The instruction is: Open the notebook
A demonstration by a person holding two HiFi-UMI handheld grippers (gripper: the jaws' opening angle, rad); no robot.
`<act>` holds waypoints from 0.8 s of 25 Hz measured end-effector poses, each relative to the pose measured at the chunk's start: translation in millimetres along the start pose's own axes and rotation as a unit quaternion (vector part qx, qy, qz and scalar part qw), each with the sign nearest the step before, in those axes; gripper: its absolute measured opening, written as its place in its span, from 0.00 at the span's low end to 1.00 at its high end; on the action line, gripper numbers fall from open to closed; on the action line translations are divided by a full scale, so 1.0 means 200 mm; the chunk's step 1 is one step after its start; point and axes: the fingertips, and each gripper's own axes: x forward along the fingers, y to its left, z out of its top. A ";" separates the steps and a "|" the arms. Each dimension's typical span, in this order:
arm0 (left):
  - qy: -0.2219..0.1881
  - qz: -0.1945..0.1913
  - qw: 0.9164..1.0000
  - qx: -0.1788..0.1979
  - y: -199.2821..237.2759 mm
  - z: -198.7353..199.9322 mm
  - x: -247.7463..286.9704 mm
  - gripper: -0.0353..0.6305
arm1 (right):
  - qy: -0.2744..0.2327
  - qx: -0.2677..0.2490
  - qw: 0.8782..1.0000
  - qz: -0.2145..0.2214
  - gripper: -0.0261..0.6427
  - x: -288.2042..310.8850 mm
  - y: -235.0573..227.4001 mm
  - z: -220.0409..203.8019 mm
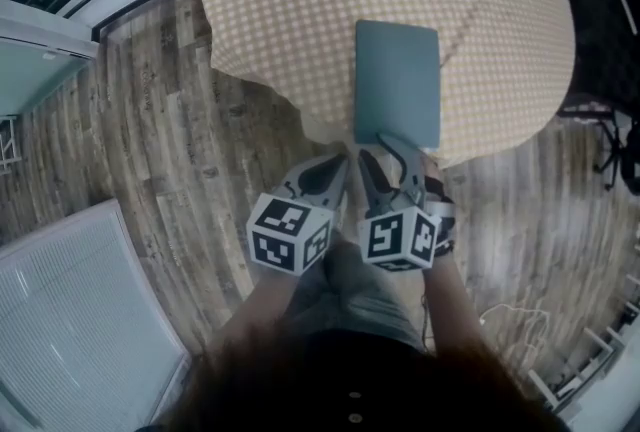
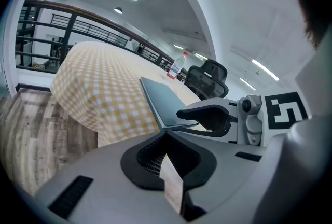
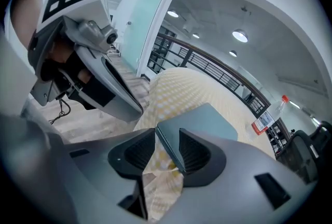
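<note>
the round checked table (image 1: 300,0) carries the closed notebook (image 1: 397,80), which lies flat at the table's near rim, its long axis running straight away from the person. the right claw (image 1: 378,148) is the nearer one: it stands wide open at the notebook's near short edge, and that edge (image 3: 171,145) sits between its jaws, not yet clamped. the left claw (image 1: 335,165) hangs just left of that edge, off the notebook, pinched together and empty.
</note>
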 end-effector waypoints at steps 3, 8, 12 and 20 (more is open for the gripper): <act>-0.001 -0.001 1.000 -0.001 0.01 0.01 0.00 0.07 | 0.004 -0.013 1.000 -0.008 0.24 0.03 -0.01 -0.02; 0.004 -0.003 1.000 0.002 0.03 0.01 0.00 0.07 | 0.010 -0.057 0.998 -0.030 0.24 0.04 -0.01 -0.01; 0.008 -0.005 1.000 0.000 0.03 0.02 0.02 0.07 | 0.012 -0.068 0.997 -0.028 0.24 0.05 -0.01 -0.02; 0.017 -0.011 1.000 0.003 0.03 0.02 0.06 0.07 | 0.020 -0.081 0.996 -0.028 0.24 0.07 -0.01 -0.04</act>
